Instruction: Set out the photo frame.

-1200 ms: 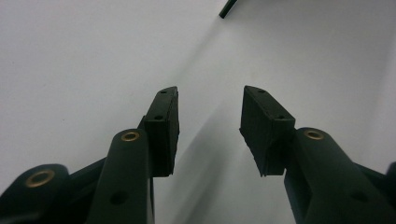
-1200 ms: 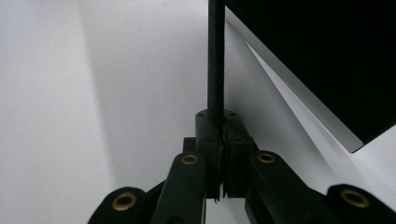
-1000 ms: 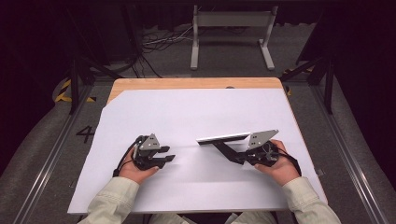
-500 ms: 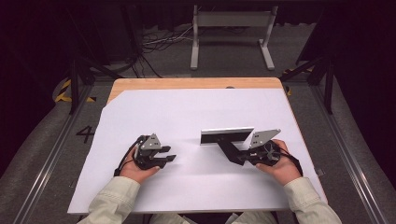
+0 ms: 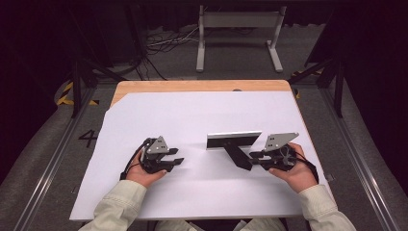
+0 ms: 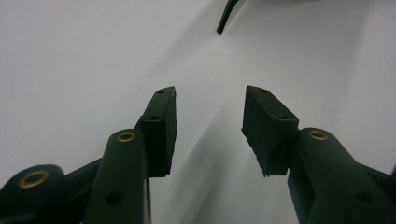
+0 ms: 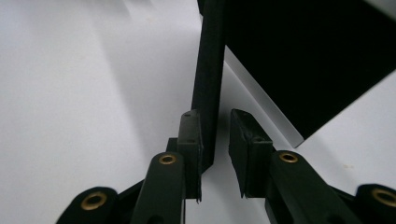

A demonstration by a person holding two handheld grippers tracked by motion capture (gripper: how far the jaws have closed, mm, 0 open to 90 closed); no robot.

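Black and upright, the frame (image 5: 234, 141) stands mid-sheet on the white paper (image 5: 192, 115). Just right of it, the right gripper (image 5: 256, 157) has been opening, its jaws loose about the frame's back strut (image 7: 208, 84). Well left, the left gripper (image 5: 177, 156) gapes, holding nothing.

Floor mark: the digit "4" (image 5: 88, 138), dark on the grey floor (image 5: 43, 159), just off the left edge of the table (image 5: 192, 85).
Floor stripes: yellow-and-black hazard tape (image 5: 65, 96) beyond the table's far left corner; it carries no letters.
White sheet: the sheet (image 5: 192, 115) over the table has no print that can be read.
Gripper plates: holes, no legible marking.
Gripper views: no text, label or brand can be read.
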